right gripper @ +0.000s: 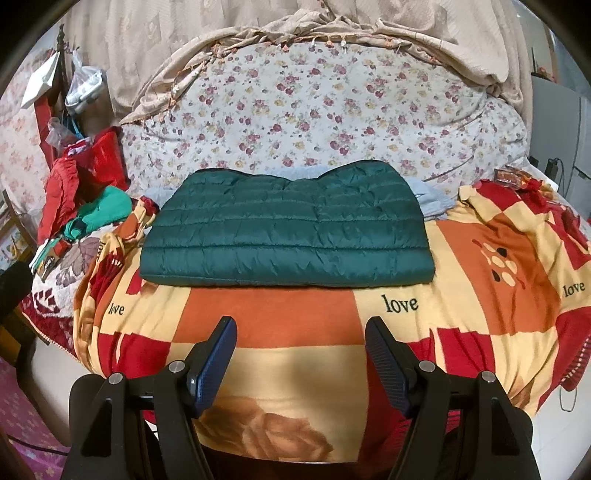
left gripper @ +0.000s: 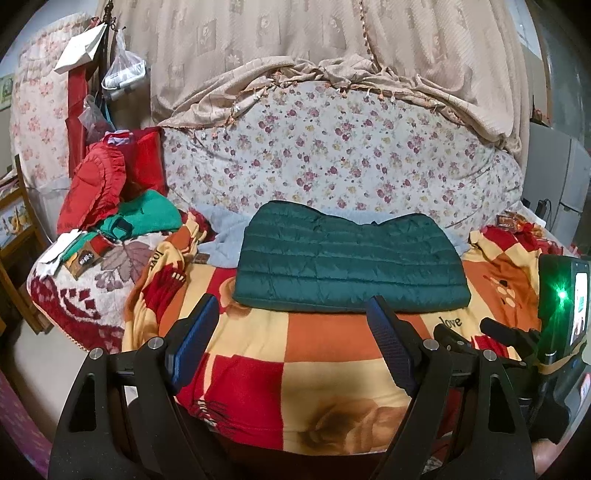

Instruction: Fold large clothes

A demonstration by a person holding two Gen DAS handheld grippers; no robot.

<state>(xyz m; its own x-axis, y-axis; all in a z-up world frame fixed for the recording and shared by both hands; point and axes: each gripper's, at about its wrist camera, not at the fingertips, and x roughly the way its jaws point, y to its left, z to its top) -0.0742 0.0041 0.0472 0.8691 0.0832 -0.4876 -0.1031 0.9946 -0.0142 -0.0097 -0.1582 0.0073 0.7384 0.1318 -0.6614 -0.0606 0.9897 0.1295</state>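
Over blanket [right gripper: 280,325], both grippers [right gripper: 300,325] gape.

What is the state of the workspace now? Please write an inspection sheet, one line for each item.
Surface: bed with a checked blanket in red, orange and yellow, printed "love".
Job's things: green quilted jacket lies folded flat on the blanket, a pale blue cloth under its far edge.
Clutter: pile of red and green clothes at the far left; small packets at the far right.
Grippers: left tool open, empty, short of the jacket; right tool open, empty, over the blanket.
Cables: a charger and cord at the right edge.
Surroundings: floral quilt behind the jacket, beige curtain above, bags hanging at the left.
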